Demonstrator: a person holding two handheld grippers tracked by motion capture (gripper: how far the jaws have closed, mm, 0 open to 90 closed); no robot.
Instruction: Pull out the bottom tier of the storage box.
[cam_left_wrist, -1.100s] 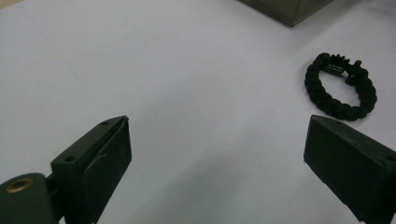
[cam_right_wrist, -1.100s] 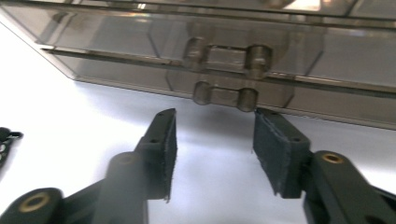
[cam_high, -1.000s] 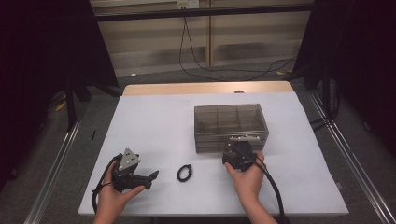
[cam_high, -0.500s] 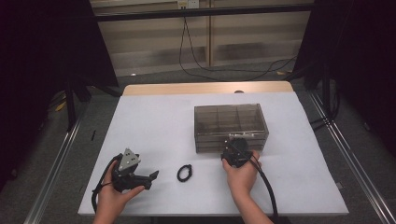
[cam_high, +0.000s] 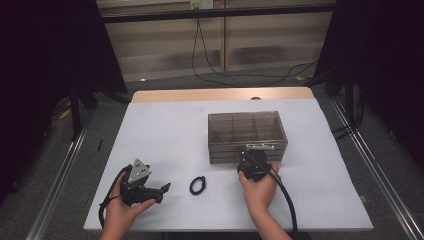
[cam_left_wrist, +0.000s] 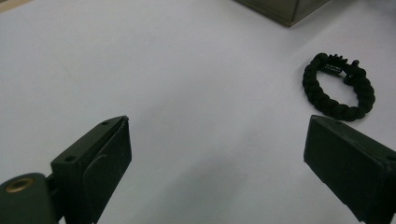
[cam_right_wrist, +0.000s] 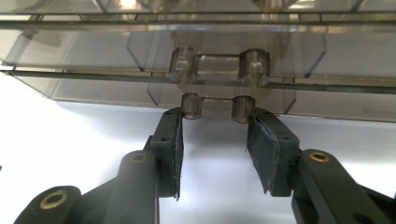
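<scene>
A smoky clear drawer box (cam_high: 247, 131) stands right of the table's middle. My right gripper (cam_high: 256, 152) is at its front face. In the right gripper view its jaws have just been closing, and the right gripper (cam_right_wrist: 217, 140) now has its pads against both ends of the lowest drawer's clear handle (cam_right_wrist: 218, 106). A black braided bracelet (cam_high: 198, 185) lies flat on the white table (cam_high: 165, 130) between the hands. My left gripper (cam_high: 164, 189) rests near the front left, pointing right, jaws wide apart. In its own view the left gripper (cam_left_wrist: 217, 163) holds nothing and the bracelet (cam_left_wrist: 314, 91) lies ahead to the right.
A second, higher handle (cam_right_wrist: 219, 63) sits just above the gripped one. Cables trail from both grippers toward the table's front edge. Metal rails run along both sides of the table, and a wooden strip (cam_high: 220, 94) borders its far edge.
The right hand has settled very slightly closer to the box front. The left hand and the bracelet have kept still.
</scene>
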